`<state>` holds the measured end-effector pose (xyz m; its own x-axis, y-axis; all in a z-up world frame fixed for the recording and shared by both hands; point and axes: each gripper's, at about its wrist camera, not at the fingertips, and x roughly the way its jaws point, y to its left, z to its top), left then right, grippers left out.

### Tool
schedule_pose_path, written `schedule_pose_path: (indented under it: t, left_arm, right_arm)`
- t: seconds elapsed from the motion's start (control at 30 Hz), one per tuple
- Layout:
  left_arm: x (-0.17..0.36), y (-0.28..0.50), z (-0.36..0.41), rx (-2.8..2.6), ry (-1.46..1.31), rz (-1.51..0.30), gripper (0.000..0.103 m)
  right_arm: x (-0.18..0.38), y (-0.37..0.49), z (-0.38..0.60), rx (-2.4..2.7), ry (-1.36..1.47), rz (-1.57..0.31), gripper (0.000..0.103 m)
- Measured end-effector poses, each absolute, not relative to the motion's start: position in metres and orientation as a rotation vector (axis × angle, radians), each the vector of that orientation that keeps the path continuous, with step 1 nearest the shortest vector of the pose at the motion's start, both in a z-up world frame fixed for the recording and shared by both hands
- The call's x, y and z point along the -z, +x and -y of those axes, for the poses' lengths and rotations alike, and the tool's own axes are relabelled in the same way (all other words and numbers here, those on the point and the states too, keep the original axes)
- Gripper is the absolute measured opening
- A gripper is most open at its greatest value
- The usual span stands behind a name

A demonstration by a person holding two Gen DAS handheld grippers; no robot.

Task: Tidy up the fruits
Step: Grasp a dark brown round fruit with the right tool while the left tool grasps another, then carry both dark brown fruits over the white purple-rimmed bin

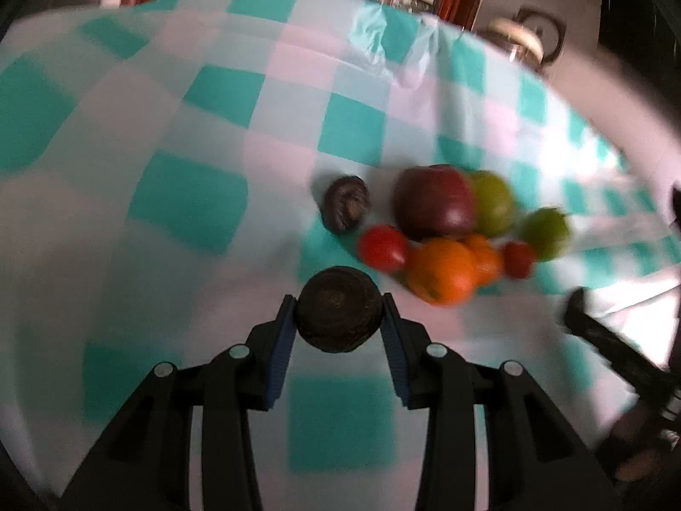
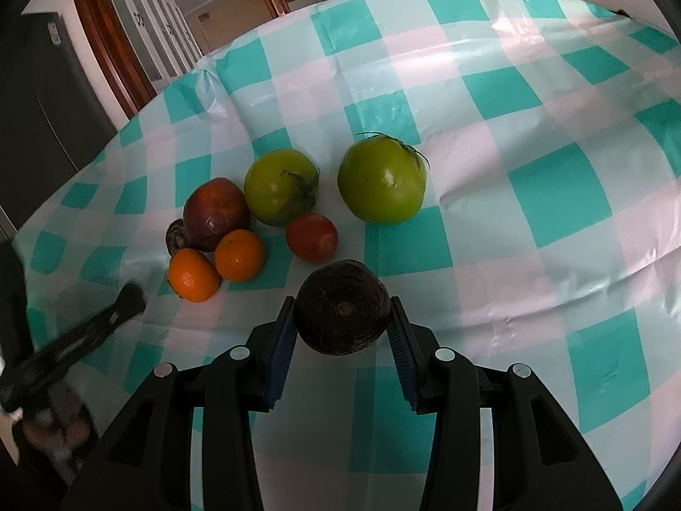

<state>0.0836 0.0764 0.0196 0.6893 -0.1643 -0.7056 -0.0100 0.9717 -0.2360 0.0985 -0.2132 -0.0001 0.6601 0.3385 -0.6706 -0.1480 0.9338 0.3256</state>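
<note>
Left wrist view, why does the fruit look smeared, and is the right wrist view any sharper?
Left wrist view: the fruit pile and checked cloth are motion-blurred, glare whitens the right edge. Right wrist view: sharp, green tomatoes crisp, soft sheen on the cloth, fisheye bending the table edge.

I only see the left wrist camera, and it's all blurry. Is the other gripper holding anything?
Observer: Yes. The right gripper has its jaws shut on a dark brown round fruit.
Operator: How many oranges are there? They smear together for me.
Observer: Two oranges, right next to each other.
Operator: Are the green ones apples?
Observer: They look more like green tomatoes. Both have leafy stalks on top.
</note>
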Motion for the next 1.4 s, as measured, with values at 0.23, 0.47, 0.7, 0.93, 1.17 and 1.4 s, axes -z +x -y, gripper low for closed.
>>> schedule_pose_path:
  t: [0.23, 0.47, 0.7, 0.93, 1.17, 1.4]
  left_arm:
    - [-0.005, 0.048, -0.057, 0.154, -0.292, -0.827, 0.040]
    - [-0.003, 0.052, -0.075, 0.106, -0.360, -0.761, 0.040]
    - [-0.005, 0.054, -0.077, 0.091, -0.358, -0.748, 0.040]
    - [-0.004, 0.057, -0.081, 0.092, -0.381, -0.769, 0.040]
    - [-0.013, 0.038, -0.084, 0.089, -0.404, -0.719, 0.040]
    - [-0.022, -0.045, -0.045, 0.161, -0.267, -0.705, 0.040]
  right_arm:
    - [0.003, 0.101, 0.218, -0.287, 0.296, -0.803, 0.042]
    - [0.007, 0.104, 0.221, -0.297, 0.336, -0.803, 0.042]
    - [0.007, 0.104, 0.224, -0.309, 0.358, -0.798, 0.042]
    - [0.005, 0.104, 0.225, -0.321, 0.370, -0.791, 0.042]
    - [0.001, 0.075, 0.226, -0.300, 0.409, -0.788, 0.042]
    - [-0.010, -0.041, 0.227, -0.308, 0.397, -0.751, 0.042]
